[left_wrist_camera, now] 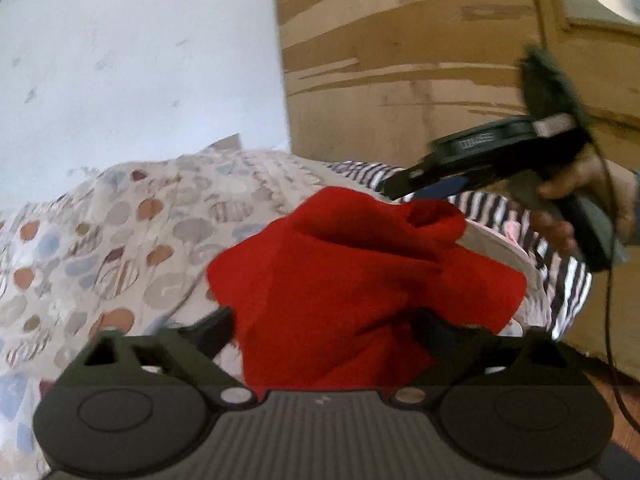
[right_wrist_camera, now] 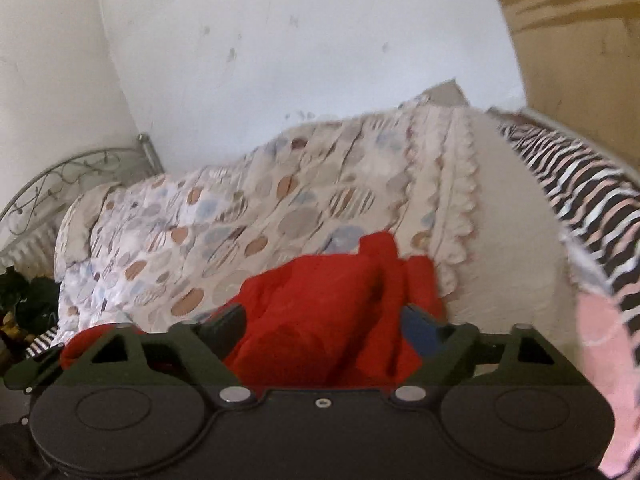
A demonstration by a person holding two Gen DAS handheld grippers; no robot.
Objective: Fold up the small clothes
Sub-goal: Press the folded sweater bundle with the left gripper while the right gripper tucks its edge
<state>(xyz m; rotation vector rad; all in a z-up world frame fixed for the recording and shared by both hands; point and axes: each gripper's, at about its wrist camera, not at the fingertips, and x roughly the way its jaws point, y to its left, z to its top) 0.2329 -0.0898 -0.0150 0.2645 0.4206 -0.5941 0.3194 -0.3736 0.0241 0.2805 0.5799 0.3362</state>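
Red cloth [left_wrist_camera: 352,280] fills the middle of both wrist views, a crumpled small garment bunched on the bed's patterned quilt [left_wrist_camera: 120,240]. In the left wrist view the left gripper [left_wrist_camera: 326,330] has its fingers [left_wrist_camera: 218,326] spread wide, with the red garment lying between them; whether the pads press on it cannot be told, since the cloth hides the inner faces. The right wrist view shows the same for the right gripper [right_wrist_camera: 322,322]: fingers [right_wrist_camera: 224,326] wide apart, red fabric [right_wrist_camera: 320,320] heaped between them, contact unclear.

Only the left view shows the right gripper from outside [left_wrist_camera: 460,168], held in a person's hand [left_wrist_camera: 580,200] above the garment's far edge, with a cable hanging down beside it. It also shows a wooden door [left_wrist_camera: 400,60] behind the bed. Only the right view shows the metal bedstead [right_wrist_camera: 72,176] with its scrollwork at the far left, a pillow beside it, and a dark heap of things on the floor below. Both views show a black, white and pink striped cloth [right_wrist_camera: 580,184] on the bed's right side, and a white wall [right_wrist_camera: 280,40] with scuff marks.

Raised lettering runs along the side of the right gripper's body in the left view, but it is too blurred to read.
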